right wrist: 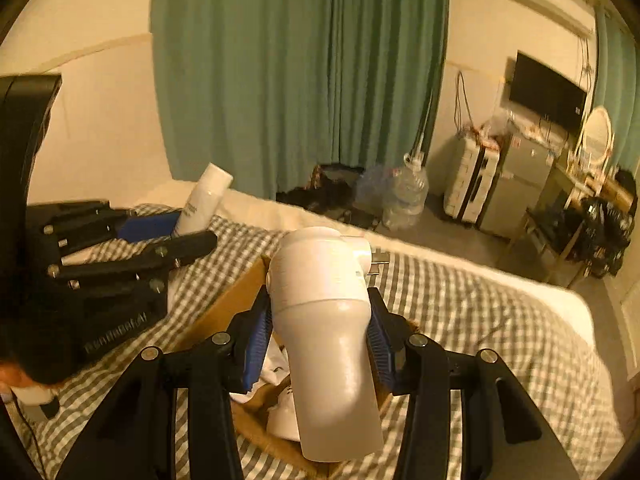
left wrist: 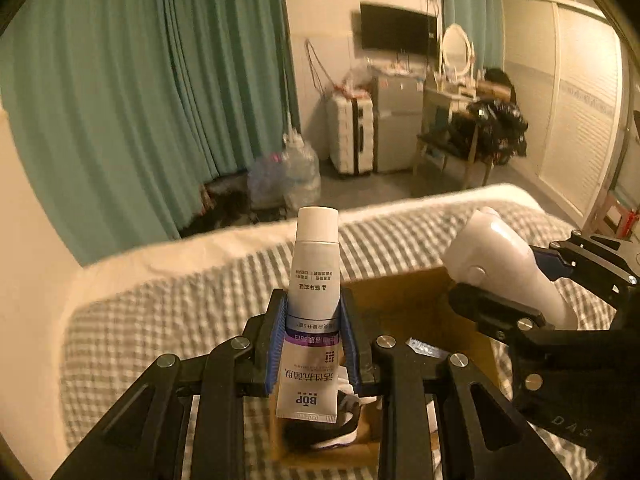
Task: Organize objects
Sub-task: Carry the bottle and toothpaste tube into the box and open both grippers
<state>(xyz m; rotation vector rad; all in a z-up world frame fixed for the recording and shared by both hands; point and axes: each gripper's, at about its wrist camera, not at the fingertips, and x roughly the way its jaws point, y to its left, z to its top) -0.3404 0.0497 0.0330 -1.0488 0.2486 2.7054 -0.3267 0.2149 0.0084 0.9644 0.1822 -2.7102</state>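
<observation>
My left gripper (left wrist: 314, 312) is shut on a white toothpaste tube (left wrist: 314, 280) with a purple band, cap pointing away, held above an open cardboard box (left wrist: 404, 300) on the bed. My right gripper (right wrist: 318, 320) is shut on a white hair dryer (right wrist: 324, 312), its handle hanging toward the camera over the same cardboard box (right wrist: 236, 300). In the left wrist view the hair dryer (left wrist: 488, 252) and right gripper (left wrist: 516, 284) appear at the right. The right wrist view shows the left gripper (right wrist: 172, 232) and the tube (right wrist: 204, 196) at the left. Inside the box lie a black-and-white shoe (left wrist: 332, 424) and white items (right wrist: 280, 400).
The box rests on a bed with a grey checked cover (left wrist: 160, 320). Beyond the bed are green curtains (left wrist: 140, 80), plastic water bottles (left wrist: 296, 172), a white suitcase (left wrist: 352, 136), a small fridge (left wrist: 396, 120), a wall TV (left wrist: 396, 32) and a dressing table with a chair (left wrist: 460, 120).
</observation>
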